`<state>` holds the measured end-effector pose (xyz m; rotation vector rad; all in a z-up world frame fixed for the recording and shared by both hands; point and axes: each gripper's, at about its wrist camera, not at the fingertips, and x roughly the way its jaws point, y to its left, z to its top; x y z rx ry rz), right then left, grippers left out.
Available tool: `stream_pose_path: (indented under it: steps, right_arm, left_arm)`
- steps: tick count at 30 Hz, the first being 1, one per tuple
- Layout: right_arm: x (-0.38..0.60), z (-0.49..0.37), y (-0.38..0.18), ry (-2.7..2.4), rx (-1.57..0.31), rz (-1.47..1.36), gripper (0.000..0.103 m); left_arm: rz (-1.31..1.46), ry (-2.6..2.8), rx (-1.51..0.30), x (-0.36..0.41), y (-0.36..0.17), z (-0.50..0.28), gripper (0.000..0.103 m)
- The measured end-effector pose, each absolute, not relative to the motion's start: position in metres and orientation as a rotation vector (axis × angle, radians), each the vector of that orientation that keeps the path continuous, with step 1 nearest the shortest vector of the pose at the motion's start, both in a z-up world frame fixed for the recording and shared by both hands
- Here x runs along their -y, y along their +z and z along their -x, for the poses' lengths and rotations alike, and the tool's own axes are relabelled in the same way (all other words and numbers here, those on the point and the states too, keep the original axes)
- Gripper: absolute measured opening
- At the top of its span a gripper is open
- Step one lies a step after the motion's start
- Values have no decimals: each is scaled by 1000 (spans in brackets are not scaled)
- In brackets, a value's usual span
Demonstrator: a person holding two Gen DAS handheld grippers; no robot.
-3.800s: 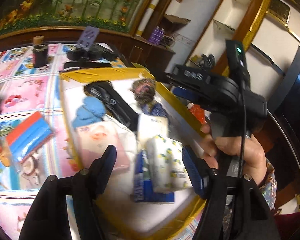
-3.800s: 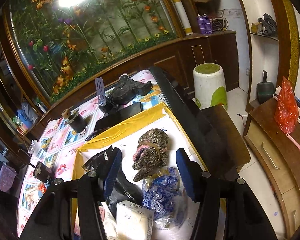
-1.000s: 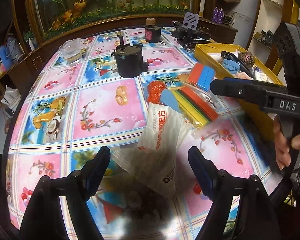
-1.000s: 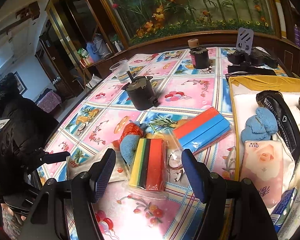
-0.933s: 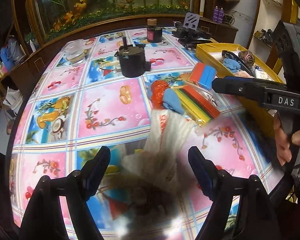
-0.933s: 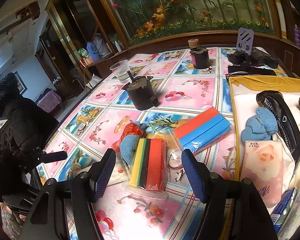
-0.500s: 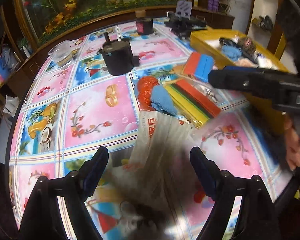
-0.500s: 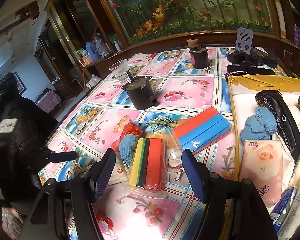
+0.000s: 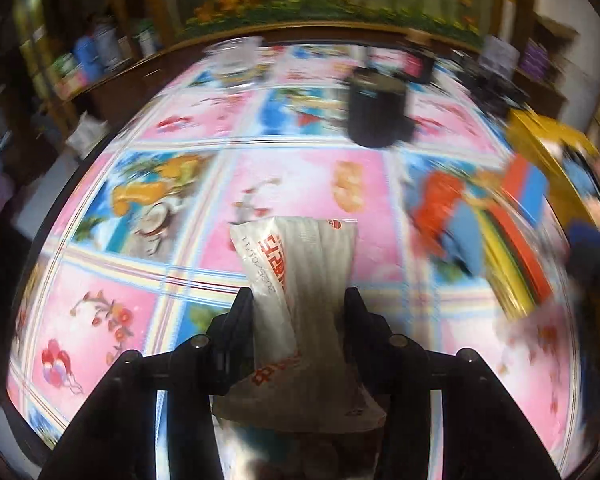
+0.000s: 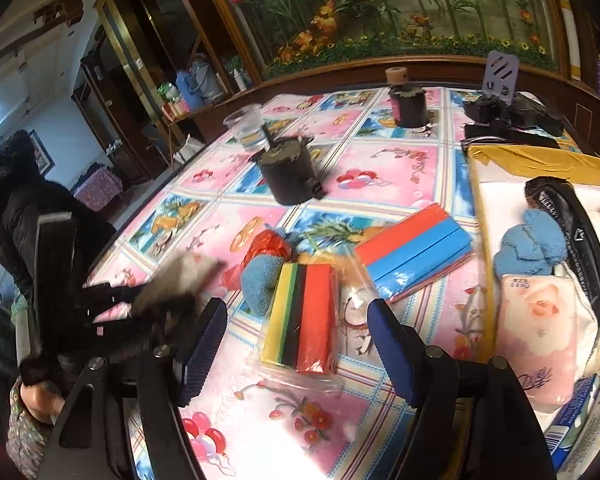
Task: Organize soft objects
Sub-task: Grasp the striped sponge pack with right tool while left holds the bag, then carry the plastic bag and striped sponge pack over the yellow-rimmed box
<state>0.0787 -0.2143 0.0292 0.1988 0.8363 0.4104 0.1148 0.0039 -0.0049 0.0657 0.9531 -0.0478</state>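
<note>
A white plastic packet with red print (image 9: 300,280) sits between the fingers of my left gripper (image 9: 298,308). The jaws are closing and pinch its sides in. In the right wrist view the same packet (image 10: 180,276) shows as a blur at the tip of the left gripper (image 10: 140,304), near the table's left edge. My right gripper (image 10: 296,340) hovers with its jaws opening. A striped yellow, black and red pack (image 10: 304,312) lies on the table between its fingers, and the pads do not touch it.
A red and blue pack (image 10: 412,252), a blue cloth (image 10: 260,280) and an orange bundle (image 10: 268,246) lie nearby. The yellow box (image 10: 500,156) on the right holds a pink packet (image 10: 540,320) and more soft items. A black pot (image 10: 290,176), cup (image 10: 246,124) and jar (image 10: 408,104) stand behind.
My left gripper has dropped onto the white packet, rolled and drawn its jaws in on it. The right gripper has stayed in place and its jaws stand slightly wider.
</note>
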Motion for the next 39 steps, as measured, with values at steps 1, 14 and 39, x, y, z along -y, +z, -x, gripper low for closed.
stream_pose_path:
  steps: [1, 14, 39]
  right_arm:
    - [210, -79, 27, 415, -845, -183, 77]
    - [171, -104, -5, 301, -935, 10, 77]
    - [181, -78, 37, 346, -713, -52, 42]
  left_arm:
    - [-12, -24, -951, -11, -7, -119, 44]
    - [9, 48, -923, -17, -8, -124, 46]
    - [-55, 34, -692, 19, 25, -96, 45]
